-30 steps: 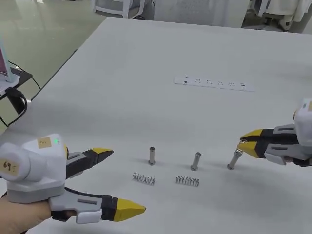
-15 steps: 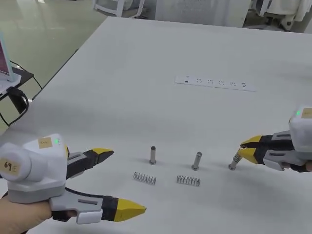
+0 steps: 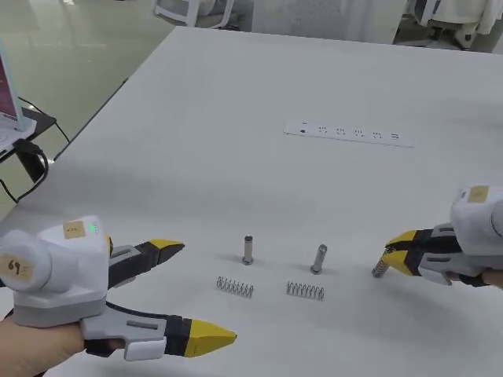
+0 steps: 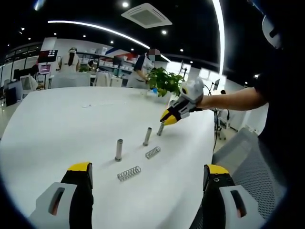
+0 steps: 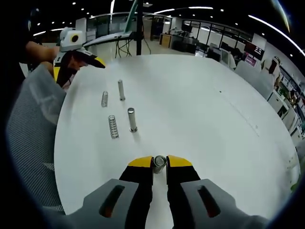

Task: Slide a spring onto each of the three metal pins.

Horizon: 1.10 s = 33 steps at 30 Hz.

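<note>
Three metal pins stand in a row on the white table (image 3: 236, 157): the left pin (image 3: 248, 250), the middle pin (image 3: 319, 258) and the right pin (image 3: 380, 269). The right pin carries a spring, and my right gripper (image 3: 391, 252) is shut on that spring (image 5: 159, 162) at the pin's top. Two loose springs lie in front of the bare pins, one (image 3: 235, 287) by the left pin, the other (image 3: 304, 291) by the middle pin. At the lower left my left gripper (image 3: 192, 292) is open and holds nothing, well short of the springs (image 4: 129, 173).
A white power strip (image 3: 348, 133) lies flat farther back on the table. The table's left edge (image 3: 94, 118) runs diagonally, with a stand and cables beyond it. People and desks are in the background of the left gripper view.
My right gripper has dropped lower and a little to the right, carrying the spring down over the right pin. The left gripper has stayed still.
</note>
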### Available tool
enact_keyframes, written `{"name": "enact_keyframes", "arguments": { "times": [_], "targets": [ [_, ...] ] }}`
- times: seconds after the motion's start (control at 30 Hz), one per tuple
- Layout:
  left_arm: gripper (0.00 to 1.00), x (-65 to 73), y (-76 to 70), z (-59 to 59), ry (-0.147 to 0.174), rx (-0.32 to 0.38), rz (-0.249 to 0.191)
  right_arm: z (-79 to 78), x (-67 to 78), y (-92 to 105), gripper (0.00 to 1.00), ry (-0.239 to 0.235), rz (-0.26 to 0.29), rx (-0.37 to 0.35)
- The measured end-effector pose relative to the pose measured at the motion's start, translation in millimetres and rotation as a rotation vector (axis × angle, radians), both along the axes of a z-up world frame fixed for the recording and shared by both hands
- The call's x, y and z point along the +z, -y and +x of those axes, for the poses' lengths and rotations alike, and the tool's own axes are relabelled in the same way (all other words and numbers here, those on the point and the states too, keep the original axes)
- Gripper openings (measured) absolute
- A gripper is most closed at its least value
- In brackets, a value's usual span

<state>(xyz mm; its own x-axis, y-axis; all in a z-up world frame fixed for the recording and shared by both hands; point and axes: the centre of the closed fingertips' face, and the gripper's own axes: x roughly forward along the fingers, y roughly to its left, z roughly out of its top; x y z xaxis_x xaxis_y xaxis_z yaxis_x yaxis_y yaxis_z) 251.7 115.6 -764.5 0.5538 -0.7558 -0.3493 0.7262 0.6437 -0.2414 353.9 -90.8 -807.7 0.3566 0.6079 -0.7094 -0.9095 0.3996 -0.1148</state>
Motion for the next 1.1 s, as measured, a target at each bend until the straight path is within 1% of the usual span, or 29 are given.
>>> {"name": "enact_keyframes", "arguments": {
  "times": [0.2,0.27,0.47,0.5,0.53,0.57,0.6,0.63,0.7,0.77,0.83,1.0,1.1],
  "targets": [
    [0.93,1.2,-0.2,0.9,0.005,0.001,0.000,-1.9,-5.0,1.1,0.08,-0.002,-0.021,0.000],
    [0.93,1.0,0.0,0.6,0.003,0.000,-0.001,-1.7,-4.2,0.2,0.08,0.006,-0.017,0.007],
    [0.93,-0.1,0.4,-0.3,0.002,-0.003,0.001,-1.5,-3.2,-1.0,0.09,0.001,-0.012,0.003],
    [0.93,0.1,0.3,-0.1,0.002,-0.002,0.000,-1.4,-2.8,-1.4,0.11,-0.001,-0.008,0.002],
    [0.93,0.1,0.0,0.1,0.003,-0.002,-0.001,-1.2,-1.5,-2.8,0.13,-0.001,0.005,-0.001],
    [0.93,0.2,-0.4,0.4,0.004,-0.002,0.000,-0.6,-1.0,-2.9,0.17,0.001,0.006,-0.006],
    [0.93,0.6,-0.9,0.8,0.005,0.001,0.000,1.4,-0.1,-2.4,0.20,0.016,0.002,-0.009],
    [0.93,1.3,-1.3,1.1,0.006,0.002,-0.002,2.6,0.8,-2.5,0.21,0.024,0.005,-0.009],
    [0.93,3.0,-2.2,1.9,0.010,0.006,-0.005,1.9,2.5,-2.8,0.21,0.016,0.015,-0.016],
    [0.93,4.3,-2.9,2.5,0.012,0.007,-0.006,0.6,4.7,-3.6,0.23,0.013,0.026,-0.020],
    [0.93,5.3,-3.5,2.9,0.015,0.008,-0.005,0.4,5.2,-3.1,0.26,0.021,0.034,-0.019],
    [0.94,7.9,-4.0,3.0,0.020,0.007,-0.005,-0.9,9.6,-0.4,0.28,0.026,0.055,-0.026],
    [0.94,8.8,-4.0,3.0,0.019,0.005,-0.004,-5.4,12.3,-0.7,0.29,0.012,0.068,-0.030]
  ]
}}
